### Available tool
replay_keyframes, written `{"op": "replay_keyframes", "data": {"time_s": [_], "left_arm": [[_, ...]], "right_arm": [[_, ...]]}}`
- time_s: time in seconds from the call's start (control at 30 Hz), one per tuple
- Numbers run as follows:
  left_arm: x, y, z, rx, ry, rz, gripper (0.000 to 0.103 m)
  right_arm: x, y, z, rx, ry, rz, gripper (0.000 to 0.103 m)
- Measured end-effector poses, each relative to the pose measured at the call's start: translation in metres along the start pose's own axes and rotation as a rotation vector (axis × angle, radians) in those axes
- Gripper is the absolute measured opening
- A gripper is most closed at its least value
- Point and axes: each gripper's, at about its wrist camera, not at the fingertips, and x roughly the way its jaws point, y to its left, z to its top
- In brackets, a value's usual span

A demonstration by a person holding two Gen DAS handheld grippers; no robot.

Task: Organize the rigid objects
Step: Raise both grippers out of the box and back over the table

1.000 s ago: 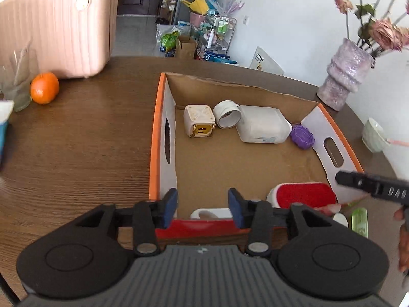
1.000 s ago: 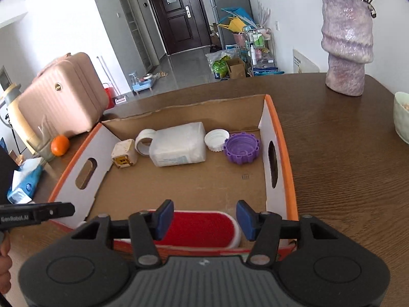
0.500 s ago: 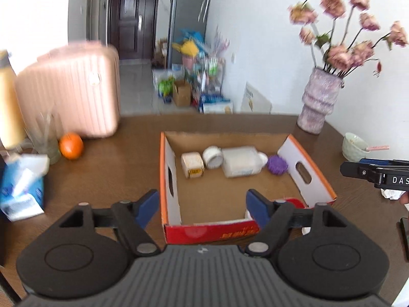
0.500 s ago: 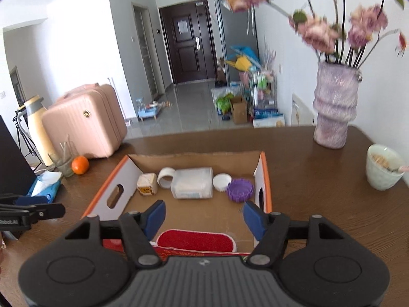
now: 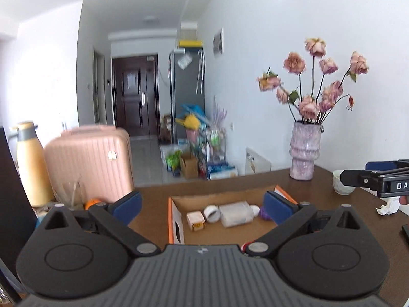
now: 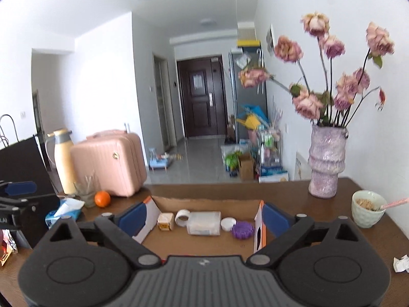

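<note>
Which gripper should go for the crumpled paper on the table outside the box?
Right, probably. The crumpled paper lies on the table to the right of the cardboard box, close beside the right gripper. From the left gripper it lies further right. Both jaws are open and empty.

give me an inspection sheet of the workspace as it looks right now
surface: brown wooden table, mostly bare.
job's things: cardboard box holds a small cube, tape roll, clear container, white lid and purple lid in a row along its far wall.
clutter: orange, tissue pack, bowl, crumpled paper.
grippers: left gripper and right gripper both wide open, empty, held back from the box.
cables: nothing seen.
surroundings: flower vase, pink suitcase, yellow flask, dark door.
</note>
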Motion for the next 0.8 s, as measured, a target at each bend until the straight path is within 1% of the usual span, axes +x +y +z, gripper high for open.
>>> {"op": "replay_keyframes", "data": {"time_s": [0.07, 0.17, 0.27, 0.43, 0.6, 0.7, 0.8], "left_arm": [[-0.007, -0.003, -0.002, 0.012, -0.024, 0.0, 0.103], [-0.015, -0.007, -0.005, 0.028, -0.054, -0.002, 0.103], [-0.021, -0.009, -0.01, 0.03, -0.07, 0.006, 0.103], [-0.026, -0.009, -0.015, 0.034, -0.083, -0.003, 0.103], [-0.03, -0.006, -0.023, 0.018, -0.072, -0.005, 0.103], [-0.035, 0.0, -0.038, -0.001, -0.059, -0.023, 0.103], [-0.045, 0.012, -0.063, -0.03, -0.04, -0.034, 0.103]], "right_arm": [[-0.009, 0.003, -0.004, -0.025, -0.046, -0.013, 0.102], [-0.021, 0.007, -0.01, -0.058, -0.107, -0.014, 0.103], [-0.026, 0.011, -0.016, -0.09, -0.135, -0.033, 0.103], [-0.034, 0.018, -0.022, -0.117, -0.159, -0.032, 0.103], [-0.038, 0.022, -0.029, -0.132, -0.161, -0.025, 0.103], [-0.043, 0.024, -0.04, -0.144, -0.151, -0.021, 0.103], [-0.051, 0.024, -0.057, -0.179, -0.13, -0.014, 0.103]]}}
